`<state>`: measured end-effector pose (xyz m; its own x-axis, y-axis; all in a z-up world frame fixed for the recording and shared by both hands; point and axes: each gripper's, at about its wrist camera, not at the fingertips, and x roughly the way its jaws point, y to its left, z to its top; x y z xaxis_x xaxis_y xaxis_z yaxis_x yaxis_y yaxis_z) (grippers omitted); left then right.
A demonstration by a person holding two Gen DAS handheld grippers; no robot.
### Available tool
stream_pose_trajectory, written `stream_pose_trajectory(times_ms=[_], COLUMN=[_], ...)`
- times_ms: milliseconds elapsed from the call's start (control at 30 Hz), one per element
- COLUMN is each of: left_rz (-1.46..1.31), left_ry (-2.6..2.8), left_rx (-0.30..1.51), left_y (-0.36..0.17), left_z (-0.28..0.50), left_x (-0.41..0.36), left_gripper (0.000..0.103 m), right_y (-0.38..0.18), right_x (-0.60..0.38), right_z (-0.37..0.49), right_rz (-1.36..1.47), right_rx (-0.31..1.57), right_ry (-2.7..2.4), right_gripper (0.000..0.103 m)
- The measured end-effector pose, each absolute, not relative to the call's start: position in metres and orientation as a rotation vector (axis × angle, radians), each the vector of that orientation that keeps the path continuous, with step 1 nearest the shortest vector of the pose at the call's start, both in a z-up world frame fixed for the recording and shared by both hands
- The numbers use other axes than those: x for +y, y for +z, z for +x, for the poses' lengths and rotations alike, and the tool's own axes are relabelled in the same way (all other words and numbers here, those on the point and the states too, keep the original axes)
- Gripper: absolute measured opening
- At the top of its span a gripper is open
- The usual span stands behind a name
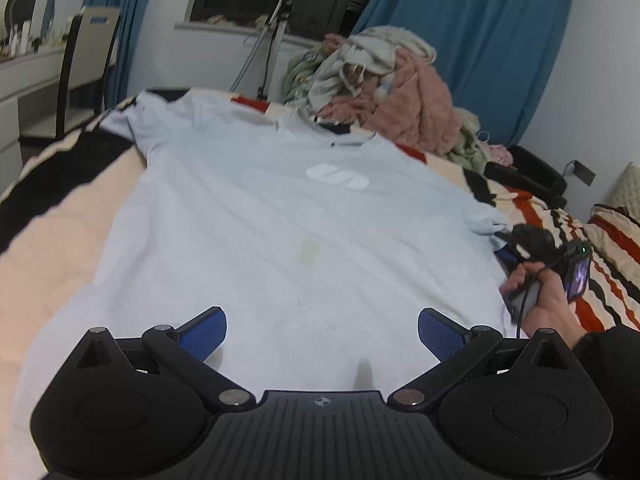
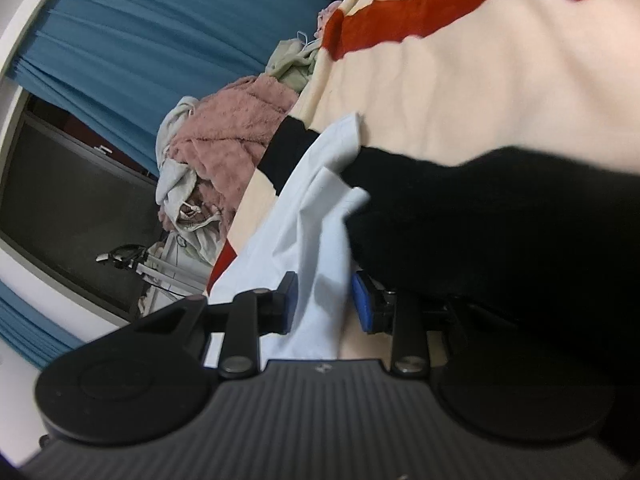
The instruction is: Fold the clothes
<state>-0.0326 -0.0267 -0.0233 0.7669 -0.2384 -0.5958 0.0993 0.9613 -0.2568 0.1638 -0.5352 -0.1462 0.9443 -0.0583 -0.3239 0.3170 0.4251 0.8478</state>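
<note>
A pale blue T-shirt (image 1: 280, 220) lies spread flat, front up, on the striped bed cover (image 1: 60, 232). My left gripper (image 1: 322, 332) is open above the shirt's lower hem, with nothing between its blue pads. My right gripper (image 1: 520, 240) is at the shirt's right sleeve, held by a hand. In the right wrist view the sleeve (image 2: 316, 240) runs between the blue pads of the right gripper (image 2: 324, 300), which stand a little apart on either side of the cloth. I cannot tell if they pinch it.
A heap of pink, green and white clothes (image 1: 380, 88) sits at the far end of the bed. A chair (image 1: 84, 64) and desk stand at far left. Blue curtains (image 1: 480, 32), a window and a tripod (image 1: 268, 40) are behind.
</note>
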Motion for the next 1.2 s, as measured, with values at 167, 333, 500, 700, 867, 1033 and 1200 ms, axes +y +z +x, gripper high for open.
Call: stream_pose_trajectory(times_ms=[167, 333, 500, 700, 867, 1033, 1200], left_rz=[-0.275, -0.261, -0.190, -0.206, -0.216, -0.218, -0.213], left_ry=[-0.146, -0.210, -0.232, -0.224, -0.206, -0.187, -0.157], left_rx=[0.678, 0.629, 0.589, 0.607, 0.642, 0.683, 0.726], left_y=[-0.030, -0.023, -0.017, -0.019, -0.025, -0.035, -0.050], left_z=[-0.023, -0.031, -0.047, -0.049, -0.044, -0.023, 0.003], left_x=[-0.019, -0.028, -0.041, -0.041, -0.039, -0.041, -0.042], left_gripper=[0.103, 0.103, 0.103, 0.103, 0.103, 0.103, 0.103], right_y=[-0.150, -0.150, -0.148, -0.143, -0.146, -0.151, -0.150], right_x=[-0.536, -0.542, -0.547, -0.542, -0.533, -0.530, -0.538], right_z=[0.165, 0.154, 0.143, 0.139, 0.164, 0.198, 0.240], right_rz=[1.099, 1.141, 1.182, 1.142, 1.049, 0.960, 0.868], right_rx=[0.167, 0.152, 0.150, 0.143, 0.188, 0.147, 0.159], right_ry=[-0.260, -0.245, -0.224, -0.190, -0.169, -0.176, -0.202], right_gripper=[0.006, 0.005, 0.012, 0.066, 0.066, 0.066, 0.065])
